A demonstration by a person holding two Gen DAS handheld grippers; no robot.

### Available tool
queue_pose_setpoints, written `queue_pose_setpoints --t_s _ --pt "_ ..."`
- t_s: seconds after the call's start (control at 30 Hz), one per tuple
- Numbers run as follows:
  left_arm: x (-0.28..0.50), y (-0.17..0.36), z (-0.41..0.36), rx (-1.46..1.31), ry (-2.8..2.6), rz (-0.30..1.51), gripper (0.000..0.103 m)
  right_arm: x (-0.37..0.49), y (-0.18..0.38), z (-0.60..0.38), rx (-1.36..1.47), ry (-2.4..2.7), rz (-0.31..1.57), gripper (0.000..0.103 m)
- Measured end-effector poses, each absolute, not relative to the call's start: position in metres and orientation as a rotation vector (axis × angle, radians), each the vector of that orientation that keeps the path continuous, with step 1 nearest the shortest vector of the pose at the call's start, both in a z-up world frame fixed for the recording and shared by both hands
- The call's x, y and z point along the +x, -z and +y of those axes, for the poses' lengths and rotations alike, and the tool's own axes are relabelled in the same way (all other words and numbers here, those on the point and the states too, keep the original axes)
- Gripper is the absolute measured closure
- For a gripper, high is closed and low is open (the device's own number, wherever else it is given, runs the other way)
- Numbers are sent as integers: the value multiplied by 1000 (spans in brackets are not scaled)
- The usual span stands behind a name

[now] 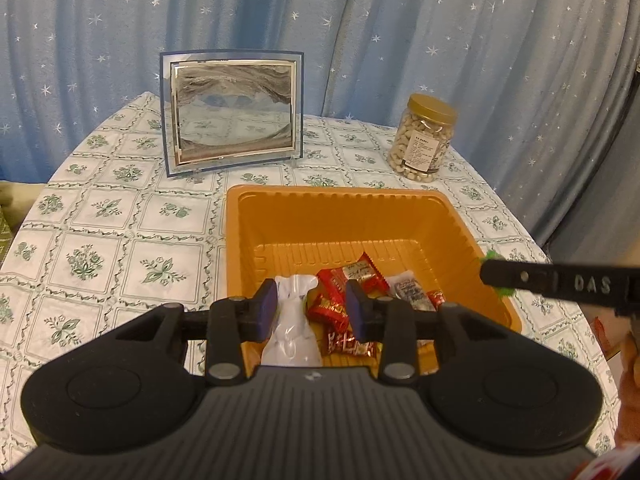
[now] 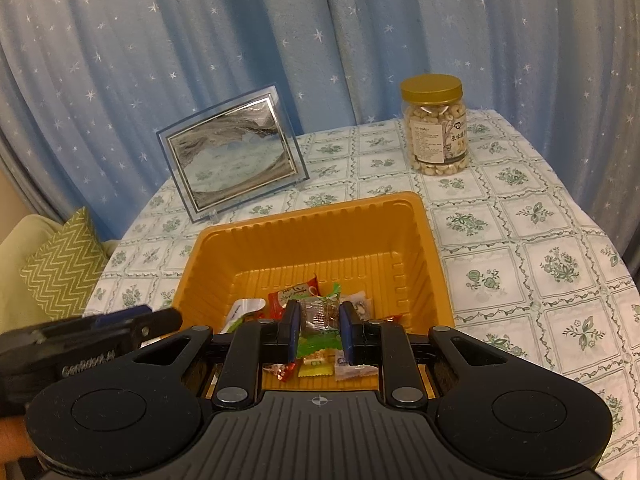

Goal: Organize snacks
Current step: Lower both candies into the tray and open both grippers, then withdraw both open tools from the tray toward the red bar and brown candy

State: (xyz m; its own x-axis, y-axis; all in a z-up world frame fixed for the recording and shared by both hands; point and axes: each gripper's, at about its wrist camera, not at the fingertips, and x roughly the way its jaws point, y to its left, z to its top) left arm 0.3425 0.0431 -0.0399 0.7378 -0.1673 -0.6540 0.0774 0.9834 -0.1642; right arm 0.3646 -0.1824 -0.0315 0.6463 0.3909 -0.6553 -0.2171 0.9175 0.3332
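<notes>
My left tool (image 1: 311,307) is spread fairly wide over the near end of the orange tray (image 1: 280,216), with a white packet (image 1: 294,320) lying against its left pad and nothing against the right one, so I judge it has let go or has not yet gripped; whether the packet rests on the tray floor I cannot tell. My right tool (image 2: 319,328) is narrower and pinches a clear-wrapped candy with green ends (image 2: 320,320) between its pads, held above the pile rather than in it, which I read as a drop about to be made. Both tools point forward and slightly down over the tray's near edge, side by side, each one's black body crossing the corner of the other's view. The rest of the snacks, red wrappers (image 1: 334,300) and a few pale ones, sit bunched at the near end of the tray because that is where I reach in; the far half of its floor is bare. The tray stands on the worktop (image 2: 540,240), which has a green floral cloth. Well behind it a jar of nuts (image 2: 436,124) with a gold lid stands upright, apart from the loose sweets, and a framed picture (image 1: 232,112) leans at the back before a blue starred curtain (image 2: 200,40).
</notes>
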Motion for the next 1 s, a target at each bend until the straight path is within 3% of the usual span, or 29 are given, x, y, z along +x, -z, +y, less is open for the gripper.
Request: queue_pose_setpoints --t_s 0.23,0.33,0.37,1.0 --pt "327 39 49 -135 116 724 70 378 32 -182 319 -379 761 80" --pt "318 38 51 -125 110 721 70 376 30 -186 344 -377 749 48" --pt "314 38 51 -123 110 719 70 373 29 -187 346 -375 741 46" --pt "207 31 58 -160 65 727 64 245 31 -199 318 -290 796 46"
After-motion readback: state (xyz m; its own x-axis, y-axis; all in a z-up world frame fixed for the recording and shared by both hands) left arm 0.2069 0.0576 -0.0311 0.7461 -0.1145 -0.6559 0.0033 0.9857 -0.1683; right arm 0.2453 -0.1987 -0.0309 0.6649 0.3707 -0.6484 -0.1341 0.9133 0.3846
